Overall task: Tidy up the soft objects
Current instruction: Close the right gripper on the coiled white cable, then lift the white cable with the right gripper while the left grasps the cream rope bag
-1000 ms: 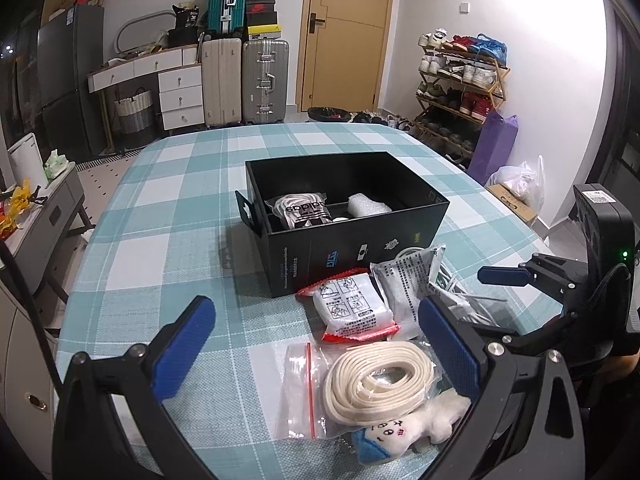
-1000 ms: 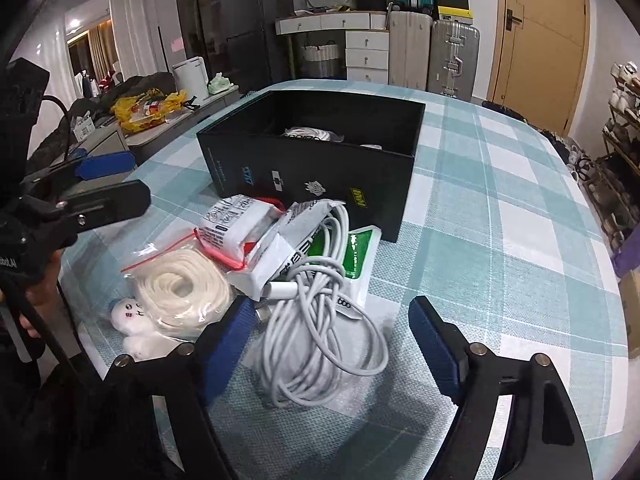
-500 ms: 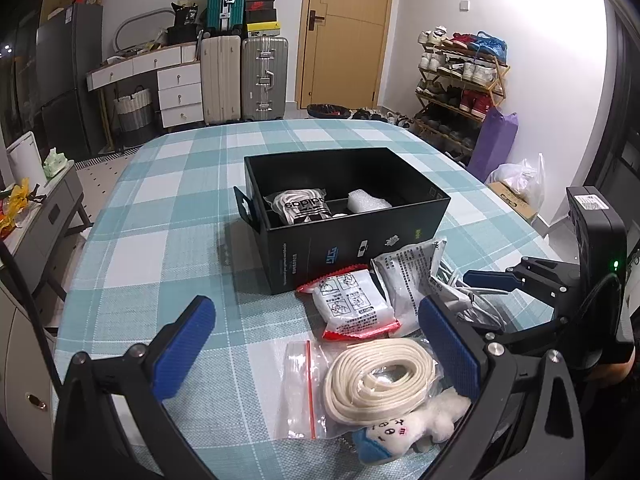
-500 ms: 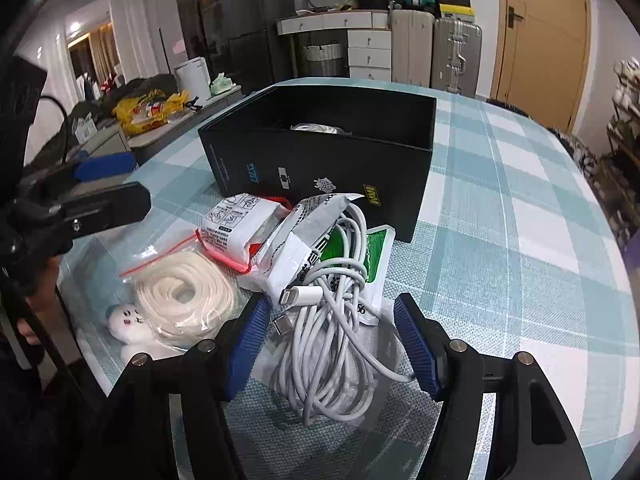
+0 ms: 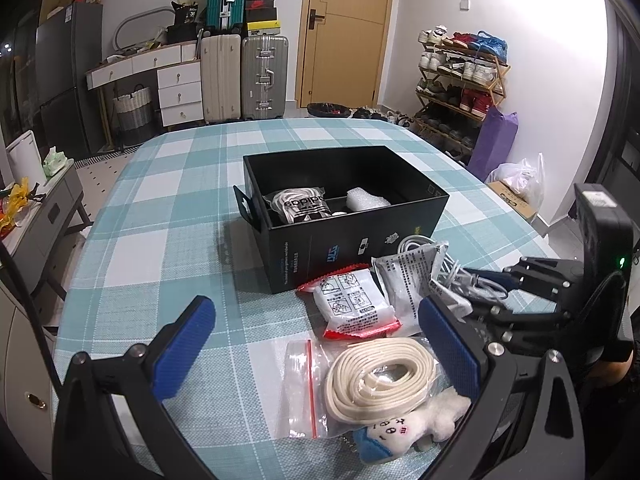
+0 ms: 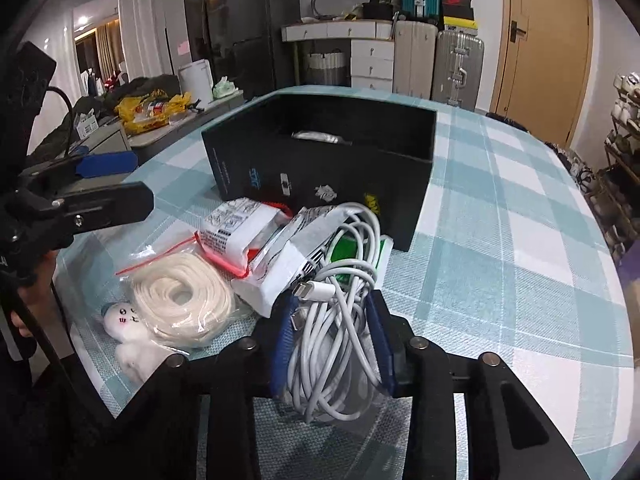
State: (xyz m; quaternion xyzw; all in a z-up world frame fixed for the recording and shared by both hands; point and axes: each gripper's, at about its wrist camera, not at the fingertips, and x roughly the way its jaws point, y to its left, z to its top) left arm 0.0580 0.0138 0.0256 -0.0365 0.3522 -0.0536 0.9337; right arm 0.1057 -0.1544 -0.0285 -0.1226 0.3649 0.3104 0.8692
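Right gripper clamped on the white cable bundle; left gripper spread wide and empty.

Left wrist view: the left gripper hangs with nothing between its blue pads, above the bagged cream cord and the plush toy on the checked table. Beyond them lie a red-edged packet and, just in front of the black box, a white sachet; the box already holds a shoelace pack and a foam piece.

Right wrist view: the pads pinch the middle of the coil, which sits on the table near the box's front wall. The cable looks light, limp and slick, so loops may sag or slide out; gripping across the thickest bunch, as here, seems safest.
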